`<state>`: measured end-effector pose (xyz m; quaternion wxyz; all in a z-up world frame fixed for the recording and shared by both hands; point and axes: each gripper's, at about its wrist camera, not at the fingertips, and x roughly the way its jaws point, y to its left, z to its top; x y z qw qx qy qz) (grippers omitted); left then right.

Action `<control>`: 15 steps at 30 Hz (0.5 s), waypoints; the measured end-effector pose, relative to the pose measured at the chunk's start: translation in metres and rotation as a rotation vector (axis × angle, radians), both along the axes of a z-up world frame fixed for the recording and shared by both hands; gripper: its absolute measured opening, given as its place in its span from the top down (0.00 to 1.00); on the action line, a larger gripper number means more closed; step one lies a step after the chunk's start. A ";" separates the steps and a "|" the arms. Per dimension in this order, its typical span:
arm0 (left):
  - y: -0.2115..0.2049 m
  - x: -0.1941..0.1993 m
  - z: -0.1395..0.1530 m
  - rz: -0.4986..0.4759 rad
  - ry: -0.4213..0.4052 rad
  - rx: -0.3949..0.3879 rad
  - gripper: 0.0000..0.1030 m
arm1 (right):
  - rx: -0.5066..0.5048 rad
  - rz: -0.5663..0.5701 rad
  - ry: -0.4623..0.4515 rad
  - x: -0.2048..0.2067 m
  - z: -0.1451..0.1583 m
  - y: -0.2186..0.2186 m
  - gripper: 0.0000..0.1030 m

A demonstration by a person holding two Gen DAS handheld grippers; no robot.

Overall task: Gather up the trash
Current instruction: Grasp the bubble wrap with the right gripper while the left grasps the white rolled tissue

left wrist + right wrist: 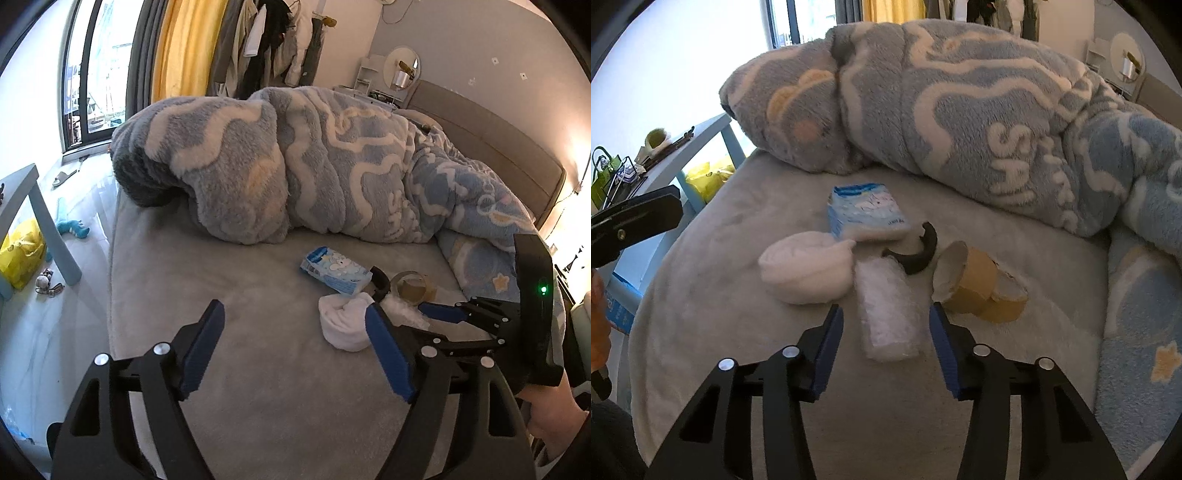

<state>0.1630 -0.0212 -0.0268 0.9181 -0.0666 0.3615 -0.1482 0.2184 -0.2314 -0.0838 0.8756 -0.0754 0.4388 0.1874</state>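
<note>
1. The trash lies in a small pile on the gray bed (701,332), in front of the fluffy blue blanket (960,110).
2. In the pile are a blue tissue pack (866,212), a white sock roll (807,271), a crinkly clear wrapper (886,314), a black curved piece (919,254) and brown tape rolls (979,288).
3. The right claw (886,345) has its fingers apart, one on each side of the wrapper. It is not squeezing it yet.
4. The left claw (295,350) is wide apart too and holds nothing. It hangs over the bed near the sock roll.
5. I think the job has hardly begun. Nothing looks picked up, and every piece is left to collect.
6. A yellow bag (20,254) sits on the floor by the blue worktop (22,181). Maybe the trash goes there, but I cannot tell.
</note>
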 end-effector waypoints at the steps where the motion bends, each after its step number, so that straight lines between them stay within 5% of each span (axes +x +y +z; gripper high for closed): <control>1: -0.001 0.002 -0.001 -0.003 0.004 -0.005 0.21 | -0.004 0.001 0.002 0.001 -0.001 0.000 0.54; 15: -0.030 0.020 -0.022 -0.058 0.036 0.010 0.20 | 0.014 0.014 0.007 0.007 0.003 -0.010 0.70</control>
